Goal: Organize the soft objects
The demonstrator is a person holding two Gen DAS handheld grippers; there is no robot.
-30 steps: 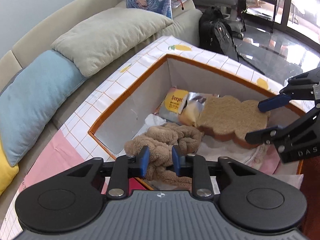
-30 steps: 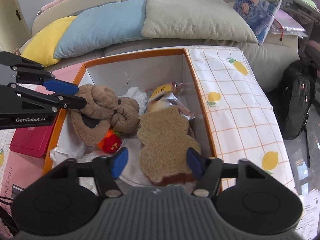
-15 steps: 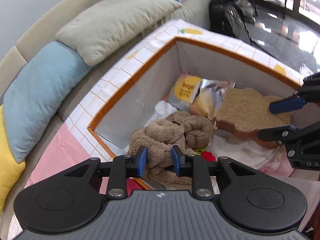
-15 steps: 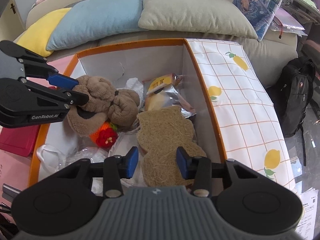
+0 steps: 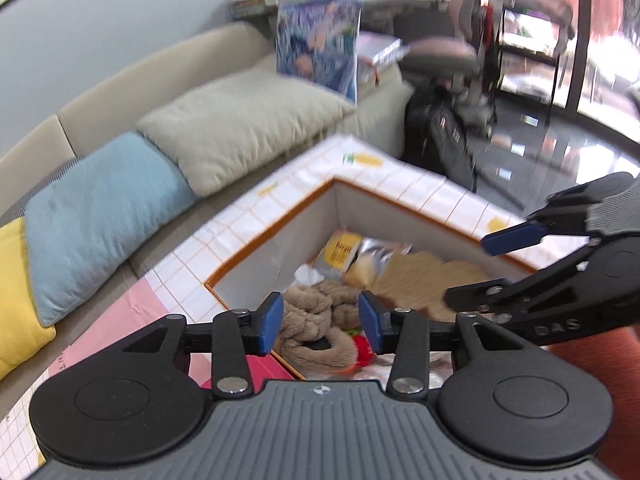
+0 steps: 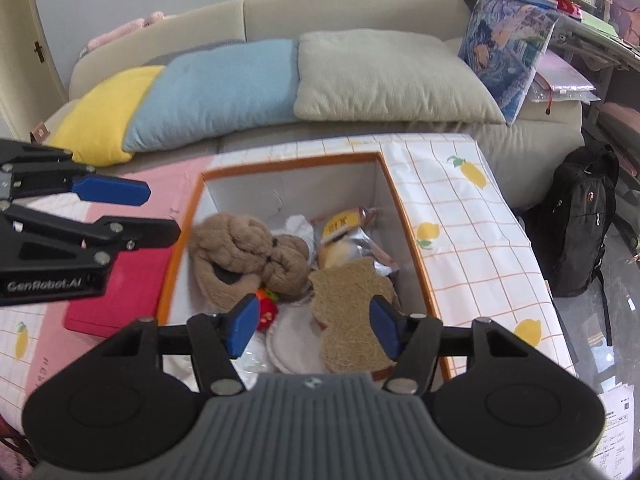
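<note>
Bright daylight, window glare upper right, motion blur, fisheye-bent edges.

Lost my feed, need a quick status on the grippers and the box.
Left gripper and right gripper open, jaws just widened, nothing held. Brown plush and loofah pad lie in the box. Nothing in the way.

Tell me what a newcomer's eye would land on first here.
First, the open lemon-print box in the middle, with a brown plush toy and a bread-shaped cushion lying inside. Behind it, yellow, blue and beige pillows line the sofa. Both grippers, left and right, hang open above the box.
</note>
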